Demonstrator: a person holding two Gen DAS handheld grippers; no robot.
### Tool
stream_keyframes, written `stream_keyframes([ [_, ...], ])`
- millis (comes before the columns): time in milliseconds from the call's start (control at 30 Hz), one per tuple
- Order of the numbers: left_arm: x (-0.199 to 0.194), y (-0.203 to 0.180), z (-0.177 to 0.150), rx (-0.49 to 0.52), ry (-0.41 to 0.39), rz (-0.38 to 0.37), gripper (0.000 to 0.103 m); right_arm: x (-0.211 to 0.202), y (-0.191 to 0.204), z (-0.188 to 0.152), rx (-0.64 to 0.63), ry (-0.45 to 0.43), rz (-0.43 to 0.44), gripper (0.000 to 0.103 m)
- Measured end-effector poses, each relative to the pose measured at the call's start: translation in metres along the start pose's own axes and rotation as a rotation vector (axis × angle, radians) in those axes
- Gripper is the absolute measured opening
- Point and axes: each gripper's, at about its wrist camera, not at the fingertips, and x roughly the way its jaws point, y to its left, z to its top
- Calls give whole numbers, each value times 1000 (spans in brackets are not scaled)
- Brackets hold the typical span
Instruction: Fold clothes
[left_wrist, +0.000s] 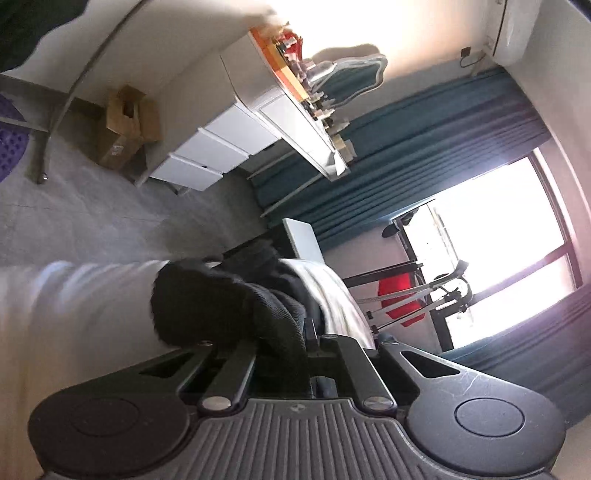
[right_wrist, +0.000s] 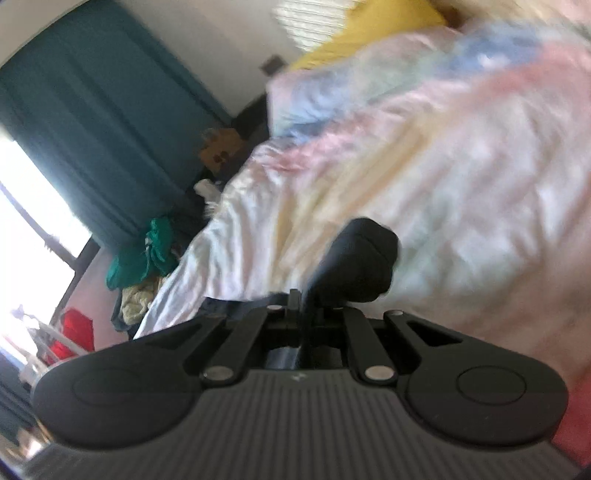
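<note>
A black knitted garment (left_wrist: 221, 299) hangs bunched in front of my left gripper (left_wrist: 312, 343), whose jaws are shut on a fold of it. The view is rolled sideways, with the white bed (left_wrist: 74, 314) behind the garment. In the right wrist view another part of the black garment (right_wrist: 358, 262) is pinched in my right gripper (right_wrist: 304, 306), which is shut on it, above the pastel tie-dye bed cover (right_wrist: 424, 166). The fingertips of both grippers are hidden by the cloth.
A white dresser (left_wrist: 236, 136) with clutter on top, a cardboard box (left_wrist: 127, 125), teal curtains (left_wrist: 406, 147) and a bright window (left_wrist: 498, 240) show in the left wrist view. A pile of green and pale clothes (right_wrist: 144, 266) lies beside the bed.
</note>
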Motion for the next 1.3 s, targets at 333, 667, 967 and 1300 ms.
stream_keyframes([
  [333, 212, -121, 37, 174, 38, 172, 4, 129, 153, 14, -174, -38, -50, 5],
  [667, 404, -119, 3, 351, 90, 430, 6, 283, 205, -66, -470, 26, -108, 5],
  [967, 427, -111, -19, 443, 119, 469, 20, 286, 192, -65, -409, 161, -50, 16],
  [1300, 281, -95, -30, 319, 139, 273, 84, 174, 120, -45, -74, 334, 202, 69],
])
